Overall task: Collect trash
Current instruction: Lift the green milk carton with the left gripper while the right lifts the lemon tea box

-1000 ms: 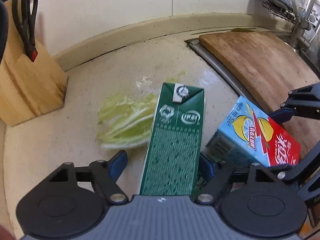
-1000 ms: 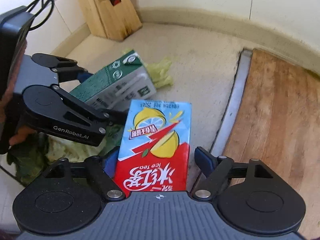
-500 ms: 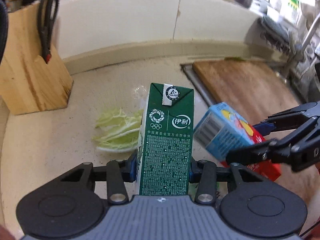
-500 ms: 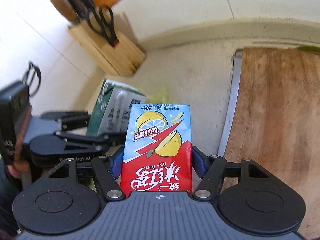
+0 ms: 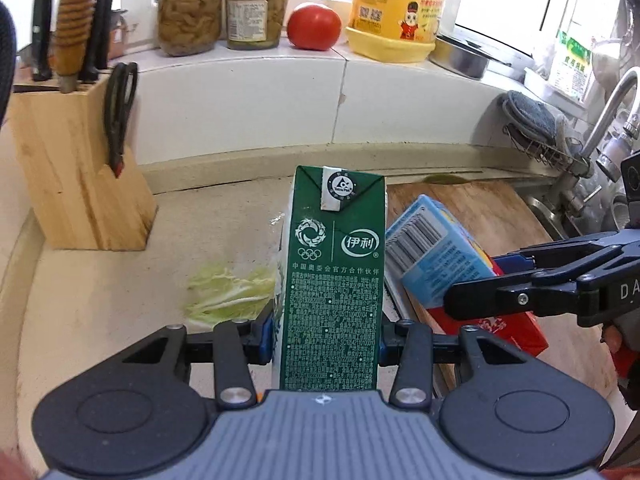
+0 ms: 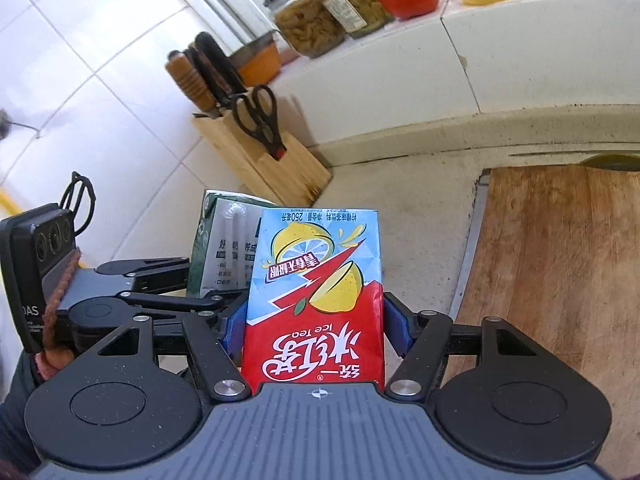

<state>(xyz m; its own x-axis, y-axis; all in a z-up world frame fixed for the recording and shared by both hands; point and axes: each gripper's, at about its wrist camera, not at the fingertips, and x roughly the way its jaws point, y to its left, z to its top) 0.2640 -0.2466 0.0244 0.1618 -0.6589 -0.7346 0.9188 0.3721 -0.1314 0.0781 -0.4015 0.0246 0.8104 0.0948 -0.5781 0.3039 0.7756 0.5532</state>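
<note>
A green milk carton (image 5: 334, 280) is held off the beige counter, with my left gripper (image 5: 326, 334) shut on its lower sides. The same green carton (image 6: 224, 248) shows in the right wrist view behind the tea carton. My right gripper (image 6: 314, 320) is shut on a blue and red ice tea carton (image 6: 316, 296), also lifted. That tea carton (image 5: 436, 264) hangs just right of the milk carton in the left wrist view, with the right gripper (image 5: 516, 272) reaching in from the right. Pale cabbage leaves (image 5: 228, 292) lie on the counter below the left gripper.
A wooden knife block (image 5: 76, 176) with scissors stands at the back left. A wooden cutting board (image 6: 560, 264) covers the sink area to the right. Jars (image 5: 188, 12), a tomato (image 5: 314, 26) and a yellow oil jug (image 5: 400, 4) line the back ledge. A faucet (image 5: 612, 108) stands far right.
Both grippers have shut on their cartons and lifted them off the counter, tilting up so the back ledge comes into view. The cabbage leaves stayed on the counter.
</note>
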